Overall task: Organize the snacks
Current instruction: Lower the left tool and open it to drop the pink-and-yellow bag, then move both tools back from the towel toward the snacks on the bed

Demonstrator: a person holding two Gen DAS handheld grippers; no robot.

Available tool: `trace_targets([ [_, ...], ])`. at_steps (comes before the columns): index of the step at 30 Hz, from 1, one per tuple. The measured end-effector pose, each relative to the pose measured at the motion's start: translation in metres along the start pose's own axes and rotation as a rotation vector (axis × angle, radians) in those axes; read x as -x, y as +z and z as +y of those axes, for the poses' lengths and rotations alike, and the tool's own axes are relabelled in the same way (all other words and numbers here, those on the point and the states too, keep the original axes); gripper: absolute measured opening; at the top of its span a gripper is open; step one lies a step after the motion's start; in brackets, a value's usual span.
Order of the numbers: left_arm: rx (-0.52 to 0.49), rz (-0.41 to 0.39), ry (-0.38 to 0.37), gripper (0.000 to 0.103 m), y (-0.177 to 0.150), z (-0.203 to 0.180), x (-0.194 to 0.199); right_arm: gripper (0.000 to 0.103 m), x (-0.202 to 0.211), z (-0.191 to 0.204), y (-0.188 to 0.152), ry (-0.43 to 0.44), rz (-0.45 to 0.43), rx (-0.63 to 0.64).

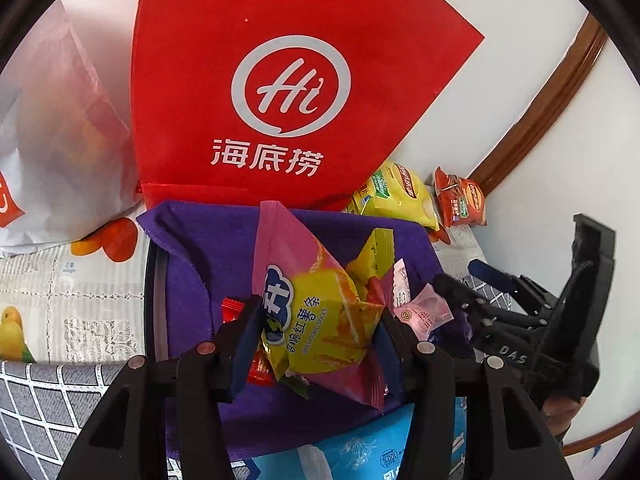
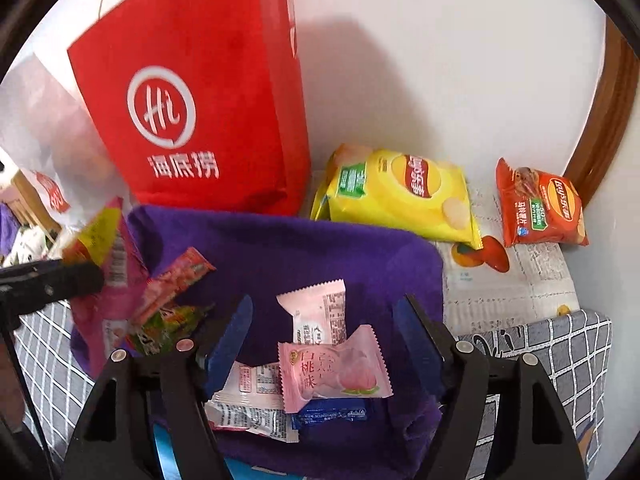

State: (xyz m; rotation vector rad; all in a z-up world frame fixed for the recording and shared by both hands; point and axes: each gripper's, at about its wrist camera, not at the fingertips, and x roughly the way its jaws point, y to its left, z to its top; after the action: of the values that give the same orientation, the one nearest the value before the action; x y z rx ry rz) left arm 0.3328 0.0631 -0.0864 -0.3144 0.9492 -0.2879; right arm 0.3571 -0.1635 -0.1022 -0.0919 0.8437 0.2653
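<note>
Red tote bag (image 1: 288, 92) upright behind purple cloth-lined bin (image 2: 320, 248). Left gripper (image 1: 316, 344) clamps pink-and-yellow sweet potato stick packet (image 1: 316, 304) above bin. Right gripper (image 2: 324, 344) jaws apart, empty, over pink peach candy (image 2: 332, 368) in bin.

Home — fruit-print tablecloth (image 1: 80, 280), baseboard (image 1: 560, 92).

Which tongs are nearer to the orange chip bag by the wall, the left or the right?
Right. The right tongs stand open over the purple cloth, with the orange chip bag ahead to their right. The left tongs, holding the pink snack bag, are farther away.
</note>
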Motion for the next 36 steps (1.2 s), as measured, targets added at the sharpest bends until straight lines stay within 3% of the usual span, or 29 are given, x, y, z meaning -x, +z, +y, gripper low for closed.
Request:
trace_targets([
  [12,-0.025,-0.01,-0.003,0.052,-0.004,-0.007,-0.005,0.075,0.019,-0.003,0.003,-0.007,-0.051,-0.004],
  [26,-0.036,-0.047,-0.025,0.073,-0.004,-0.015,0.01,0.075,0.029,-0.004,0.004,-0.011,-0.074,-0.01],
  [36,-0.067,-0.085,-0.052,0.073,-0.005,-0.028,0.035,0.075,0.063,-0.003,-0.005,0.007,-0.131,-0.049],
])
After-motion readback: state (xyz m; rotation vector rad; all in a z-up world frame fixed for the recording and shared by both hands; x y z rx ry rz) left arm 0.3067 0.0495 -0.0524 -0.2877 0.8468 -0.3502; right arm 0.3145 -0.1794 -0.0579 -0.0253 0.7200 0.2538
